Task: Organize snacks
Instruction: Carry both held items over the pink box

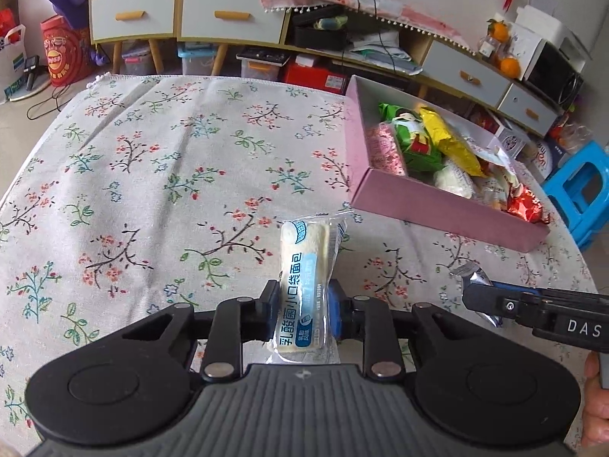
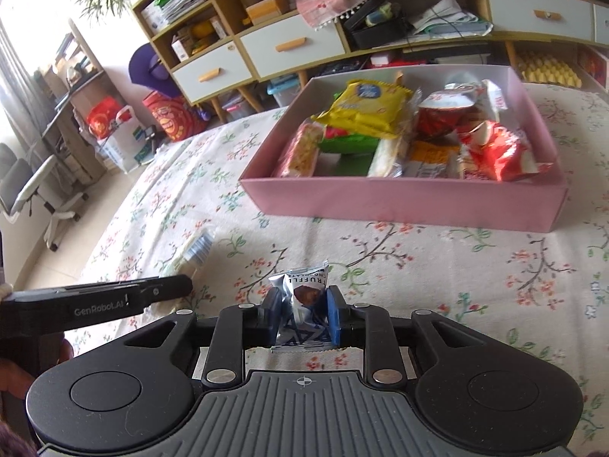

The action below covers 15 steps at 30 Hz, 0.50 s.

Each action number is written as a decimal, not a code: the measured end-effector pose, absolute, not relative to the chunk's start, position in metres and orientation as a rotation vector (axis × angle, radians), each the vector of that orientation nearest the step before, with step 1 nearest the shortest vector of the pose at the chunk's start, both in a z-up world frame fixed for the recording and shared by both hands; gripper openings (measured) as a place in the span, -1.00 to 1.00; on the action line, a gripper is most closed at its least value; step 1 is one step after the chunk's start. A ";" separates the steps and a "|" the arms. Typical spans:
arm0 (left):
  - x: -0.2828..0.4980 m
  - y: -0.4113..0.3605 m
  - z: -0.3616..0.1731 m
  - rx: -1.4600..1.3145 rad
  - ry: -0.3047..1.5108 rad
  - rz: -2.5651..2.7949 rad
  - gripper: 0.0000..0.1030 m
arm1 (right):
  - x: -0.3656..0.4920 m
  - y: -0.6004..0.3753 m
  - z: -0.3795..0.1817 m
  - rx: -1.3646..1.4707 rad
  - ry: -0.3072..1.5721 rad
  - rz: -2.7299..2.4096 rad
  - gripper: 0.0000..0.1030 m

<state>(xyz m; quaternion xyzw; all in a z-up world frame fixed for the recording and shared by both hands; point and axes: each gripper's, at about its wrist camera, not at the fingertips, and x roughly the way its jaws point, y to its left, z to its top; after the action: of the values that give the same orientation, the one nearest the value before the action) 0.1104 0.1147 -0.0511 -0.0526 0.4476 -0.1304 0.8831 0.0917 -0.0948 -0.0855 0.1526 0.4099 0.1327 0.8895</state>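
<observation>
A floral tablecloth (image 1: 152, 175) covers the table; on it sits a pink box (image 2: 403, 202) (already crowded with snacks). The left gripper (image 1: 302, 306) pinches a white bread packet (image 1: 304, 282) nearby, and the right gripper (image 2: 302, 314) clamps a small silver truffle packet (image 2: 300, 297).
</observation>
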 end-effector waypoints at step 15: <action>0.108 0.094 -0.049 -0.231 0.992 -0.296 -0.62 | 0.080 -0.135 -0.075 0.335 0.841 0.252 -0.55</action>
<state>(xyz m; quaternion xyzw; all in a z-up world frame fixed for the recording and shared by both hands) 0.1081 0.0943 -0.0494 -0.1101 0.4729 -0.1413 0.8627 0.0804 -0.1351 -0.0752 0.1613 0.4053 0.1213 0.8916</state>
